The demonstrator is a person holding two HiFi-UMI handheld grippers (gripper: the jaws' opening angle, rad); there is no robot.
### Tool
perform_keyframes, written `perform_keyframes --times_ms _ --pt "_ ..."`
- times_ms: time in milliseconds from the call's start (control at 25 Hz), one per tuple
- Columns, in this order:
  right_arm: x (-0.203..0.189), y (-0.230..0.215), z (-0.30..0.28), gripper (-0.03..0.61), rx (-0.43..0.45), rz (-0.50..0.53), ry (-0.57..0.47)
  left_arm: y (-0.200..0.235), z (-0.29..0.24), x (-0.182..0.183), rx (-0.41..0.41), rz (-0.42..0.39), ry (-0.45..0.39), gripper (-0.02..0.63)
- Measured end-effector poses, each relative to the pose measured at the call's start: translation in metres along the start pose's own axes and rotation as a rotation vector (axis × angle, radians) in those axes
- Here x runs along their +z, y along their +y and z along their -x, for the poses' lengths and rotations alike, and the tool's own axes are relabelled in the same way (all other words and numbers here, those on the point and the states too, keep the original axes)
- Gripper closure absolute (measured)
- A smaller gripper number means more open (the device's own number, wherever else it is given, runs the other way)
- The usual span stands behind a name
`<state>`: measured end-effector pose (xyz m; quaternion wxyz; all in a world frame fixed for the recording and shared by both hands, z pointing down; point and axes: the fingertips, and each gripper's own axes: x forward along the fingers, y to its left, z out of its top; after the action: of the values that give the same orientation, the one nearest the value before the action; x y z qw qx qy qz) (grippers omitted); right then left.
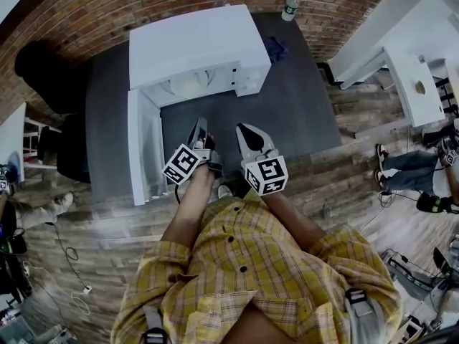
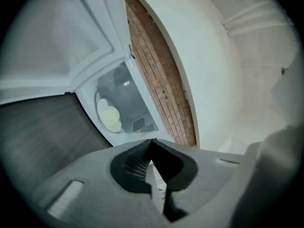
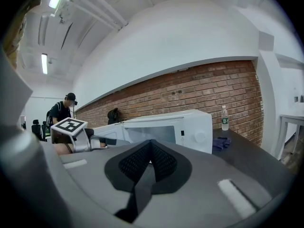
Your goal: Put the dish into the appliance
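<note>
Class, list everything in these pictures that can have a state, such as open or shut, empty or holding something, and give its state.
microwave door: swung wide open.
microwave: holds the dish in its cavity.
dish: lying inside the microwave.
left gripper: shut, nothing held.
right gripper: shut, nothing held.
water bottle: upright, capped.
blue cloth: crumpled.
</note>
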<state>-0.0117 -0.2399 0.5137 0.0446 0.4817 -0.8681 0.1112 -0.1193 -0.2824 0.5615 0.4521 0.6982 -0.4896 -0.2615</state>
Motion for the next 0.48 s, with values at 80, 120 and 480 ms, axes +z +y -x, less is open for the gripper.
perform_keyframes --times_ms 80,120,480 --pt "0.002 0.001 0.000 0.577 0.004 -0.008 -0.008 -0.011 0.004 0.000 -0.010 -0.075 0.013 0.615" --pt "0.002 0.001 0.000 0.577 0.005 -0.010 -0.009 -0.015 0.006 0.000 -0.012 -0.114 0.018 0.615" --pt "0.011 0.002 0.005 0.577 0.023 -0.028 -0.026 -0.059 0.026 -0.005 -0.036 -0.490 0.044 0.615"
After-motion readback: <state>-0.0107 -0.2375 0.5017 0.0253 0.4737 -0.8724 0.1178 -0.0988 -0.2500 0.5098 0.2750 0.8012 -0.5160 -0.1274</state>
